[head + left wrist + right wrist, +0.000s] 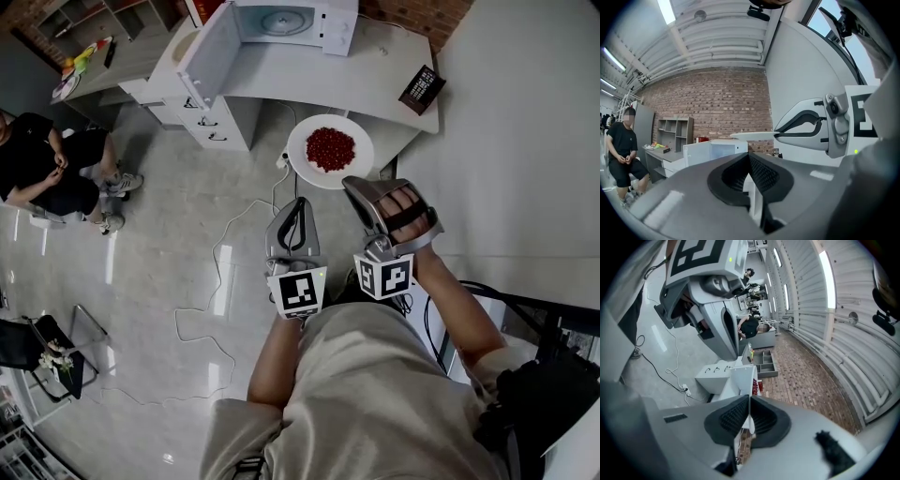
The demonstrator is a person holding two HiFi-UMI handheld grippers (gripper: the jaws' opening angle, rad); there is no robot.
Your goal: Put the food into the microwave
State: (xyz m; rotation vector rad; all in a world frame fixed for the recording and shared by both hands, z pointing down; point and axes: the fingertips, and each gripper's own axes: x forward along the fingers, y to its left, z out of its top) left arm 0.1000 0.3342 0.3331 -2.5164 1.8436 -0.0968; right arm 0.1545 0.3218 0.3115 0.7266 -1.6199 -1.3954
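Floor [141,244]: glossy, reflective tile; brick wall [717,103]: rough, matt. Plate [298,155]: smooth white finish. Left gripper [749,158] fingers [765,176]: matt black, ribbed faces.

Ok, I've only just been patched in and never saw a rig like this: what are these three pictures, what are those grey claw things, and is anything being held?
There is no robot arm: a person holds a two-jaw gripper in each hand. The head view comes from a camera on that person's head, looking down; the other two come from cameras riding on the grippers, looking along their jaws. The right gripper is shut on the rim of a white plate of red food. The left gripper is shut on nothing. Ahead, a white microwave stands on a pale table with its door swung open; a black device lies near the table's edge. A seated person is off to one side.
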